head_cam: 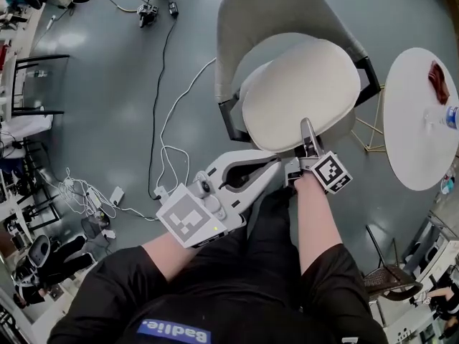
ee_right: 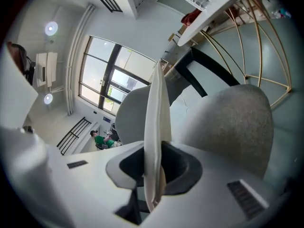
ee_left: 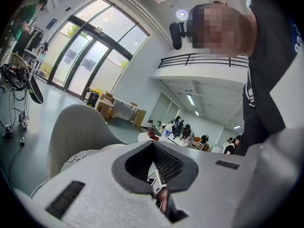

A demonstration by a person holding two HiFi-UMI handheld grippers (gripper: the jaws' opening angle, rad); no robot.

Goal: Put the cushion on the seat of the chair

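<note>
A round cream cushion (head_cam: 301,92) hangs tilted just above the seat of a grey shell chair (head_cam: 272,6) with black armrests (head_cam: 369,74). My right gripper (head_cam: 310,145) is shut on the cushion's near edge. In the right gripper view the cushion (ee_right: 156,108) runs edge-on between the pads of that gripper (ee_right: 154,167), with the grey chair (ee_right: 228,122) close behind. My left gripper (head_cam: 278,165) points at the cushion's near left rim; its fingers meet at the tip with nothing seen between them. The left gripper view shows that gripper (ee_left: 154,170) and the chair back (ee_left: 76,127).
A white round side table (head_cam: 419,113) on gold wire legs (head_cam: 373,131) stands right of the chair, with a red object (head_cam: 437,81) and a bottle (head_cam: 452,117) on it. Cables (head_cam: 168,120) trail over the floor at left. Another chair (head_cam: 387,278) is at the lower right.
</note>
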